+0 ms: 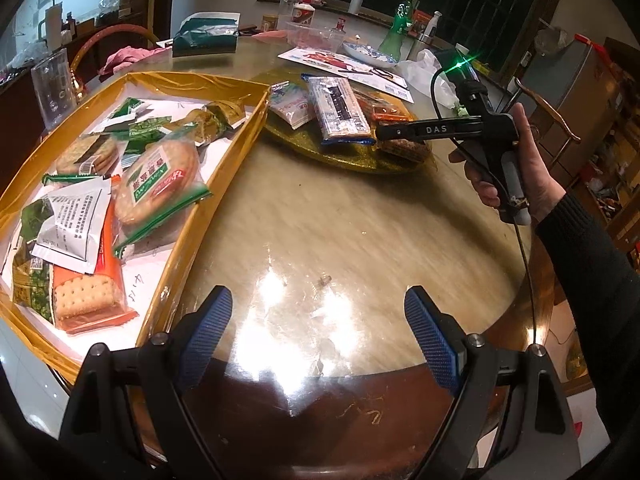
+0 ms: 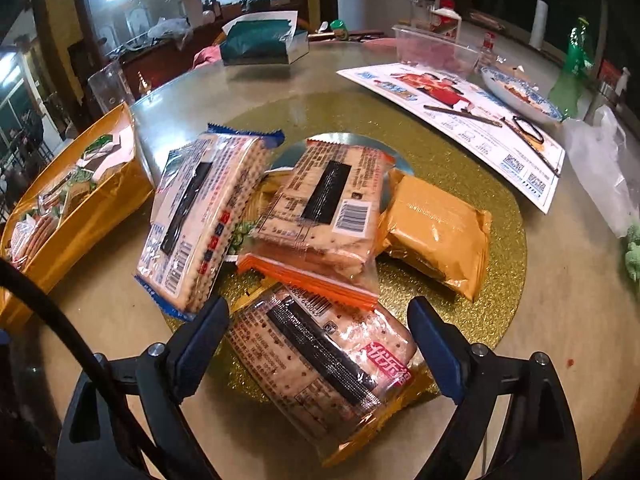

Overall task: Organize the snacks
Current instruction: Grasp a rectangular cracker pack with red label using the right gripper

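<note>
A gold box on the left of the table holds several snack packets, among them a round cracker pack. It also shows in the right wrist view. A gold glitter mat carries a blue-edged cracker pack, an orange-edged cracker pack, a plain orange packet and a near cracker pack. My right gripper is open, its fingers on either side of the near cracker pack. My left gripper is open and empty over bare table.
A printed flyer, a blue-patterned plate, a clear plastic tub, a green bottle, a white plastic bag and a green-lined box lie at the far side. A clear cup stands beyond the gold box.
</note>
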